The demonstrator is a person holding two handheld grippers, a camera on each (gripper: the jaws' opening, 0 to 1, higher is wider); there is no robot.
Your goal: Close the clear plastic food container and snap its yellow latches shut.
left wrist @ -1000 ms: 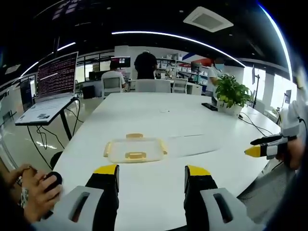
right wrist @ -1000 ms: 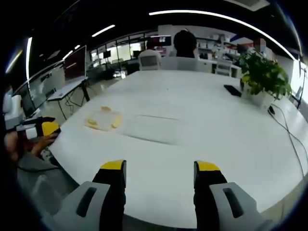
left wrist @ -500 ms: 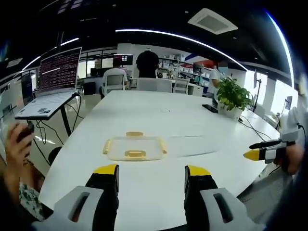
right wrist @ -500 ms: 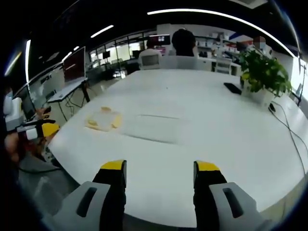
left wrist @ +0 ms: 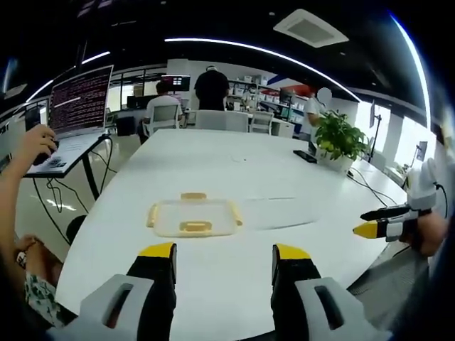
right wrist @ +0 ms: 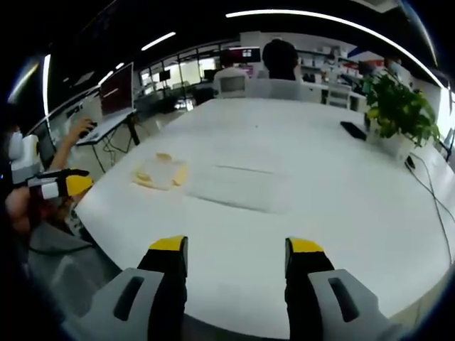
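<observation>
- The left gripper [left wrist: 222, 257], black with yellow tips, had its jaws spread apart and held nothing.
- The right gripper [right wrist: 237, 254] was likewise spread and empty above the near edge of the large white table [right wrist: 341, 192]; its yellow tip also showed at about 3 o'clock in the left gripper view.
- The clear plastic food container with yellow latches [left wrist: 190, 217] lay flat on the table, straight ahead at 12 o'clock of the left gripper, near but apart from it.
- From the right gripper the container [right wrist: 162, 172] lay off at about 10 o'clock and farther away, so the left gripper looked the nearer one.
- Its long axis ran across the left gripper view, with one yellow latch facing the gripper, one on the far side and one at each short end.
- A clear flat rectangular sheet [right wrist: 240, 187], possibly the lid though I cannot tell, lay just beside the container toward 2 o'clock in the left gripper view.
- Nothing stood between the left gripper and the container; the latches appeared not yet snapped, but that was too small to tell.
- Well apart were a green potted plant [left wrist: 338, 138] at 1 o'clock, a dark flat phone [left wrist: 309, 157] beside it, and an open laptop [left wrist: 75, 117] on a stand at 10 o'clock, where a person's hand [left wrist: 37, 144] rested.
- People sat at desks beyond the far end.
</observation>
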